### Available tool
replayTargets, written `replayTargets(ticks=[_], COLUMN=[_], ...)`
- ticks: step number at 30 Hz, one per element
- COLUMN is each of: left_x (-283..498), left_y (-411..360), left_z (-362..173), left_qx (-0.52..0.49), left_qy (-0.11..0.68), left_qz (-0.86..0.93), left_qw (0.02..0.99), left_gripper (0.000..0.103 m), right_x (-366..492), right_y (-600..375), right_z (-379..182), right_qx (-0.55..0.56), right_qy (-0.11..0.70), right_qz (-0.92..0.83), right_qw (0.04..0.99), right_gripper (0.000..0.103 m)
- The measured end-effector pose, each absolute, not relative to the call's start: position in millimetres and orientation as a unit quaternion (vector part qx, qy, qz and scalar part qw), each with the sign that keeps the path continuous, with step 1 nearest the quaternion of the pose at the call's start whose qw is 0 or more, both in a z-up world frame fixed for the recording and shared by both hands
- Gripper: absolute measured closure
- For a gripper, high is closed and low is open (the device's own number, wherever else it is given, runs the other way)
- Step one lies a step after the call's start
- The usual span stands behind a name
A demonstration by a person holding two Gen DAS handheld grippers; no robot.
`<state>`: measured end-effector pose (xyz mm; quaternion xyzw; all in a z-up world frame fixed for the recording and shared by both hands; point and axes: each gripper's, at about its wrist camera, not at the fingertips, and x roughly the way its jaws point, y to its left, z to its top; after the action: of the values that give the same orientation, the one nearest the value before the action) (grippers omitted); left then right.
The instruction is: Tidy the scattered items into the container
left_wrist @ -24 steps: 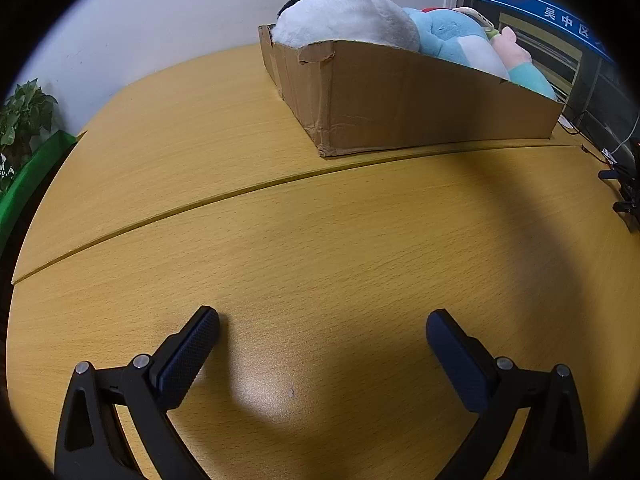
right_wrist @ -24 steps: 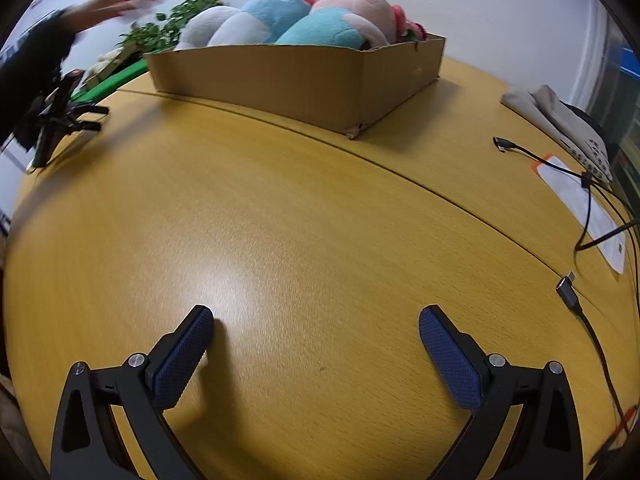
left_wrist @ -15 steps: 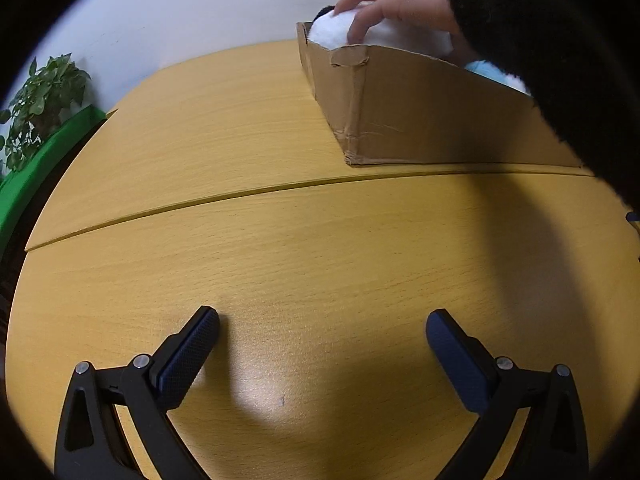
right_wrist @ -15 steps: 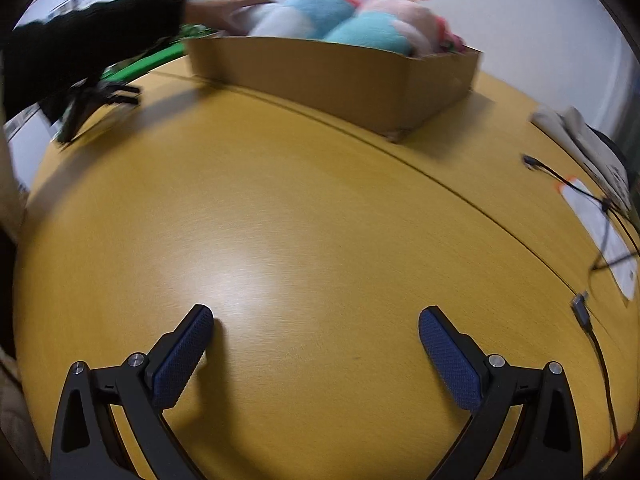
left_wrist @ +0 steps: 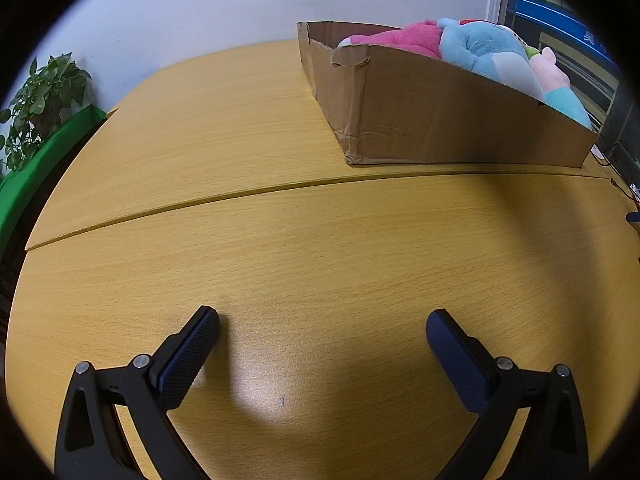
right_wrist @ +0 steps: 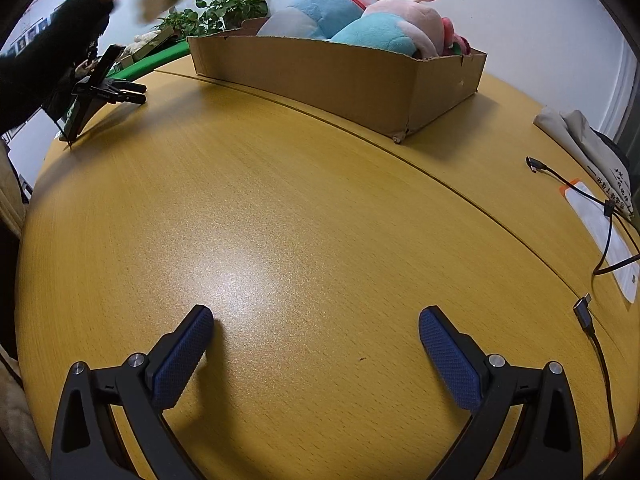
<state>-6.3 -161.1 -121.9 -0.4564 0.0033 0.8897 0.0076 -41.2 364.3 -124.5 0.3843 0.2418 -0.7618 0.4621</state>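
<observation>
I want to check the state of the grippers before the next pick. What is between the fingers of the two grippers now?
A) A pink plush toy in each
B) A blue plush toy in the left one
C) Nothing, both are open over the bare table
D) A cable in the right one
C: the left gripper and the right gripper both stand wide open with only the wooden table between their fingers.

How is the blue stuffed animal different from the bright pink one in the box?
The blue plush is pale blue and sticks up high above the cardboard box wall; the pink plush is bright magenta, sits lower and is mostly hidden by the wall. Blue looks bigger. Both are soft toys lying inside the same box.
</observation>
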Motion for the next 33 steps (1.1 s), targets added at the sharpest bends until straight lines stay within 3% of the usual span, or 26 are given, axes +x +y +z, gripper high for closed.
replayTargets(ticks=[33], left_x=[2], left_y=[-177], left_z=[-122], left_qx=[-0.456], left_qy=[-0.006], left_qz=[0.890], left_qw=[-0.011], left_gripper=[0.000], right_x=[-38], right_y=[365], right_z=[-124], right_qx=[0.389], right_qy=[0.234], right_qz=[-0.771], right_qw=[0.447], right_gripper=[0.000])
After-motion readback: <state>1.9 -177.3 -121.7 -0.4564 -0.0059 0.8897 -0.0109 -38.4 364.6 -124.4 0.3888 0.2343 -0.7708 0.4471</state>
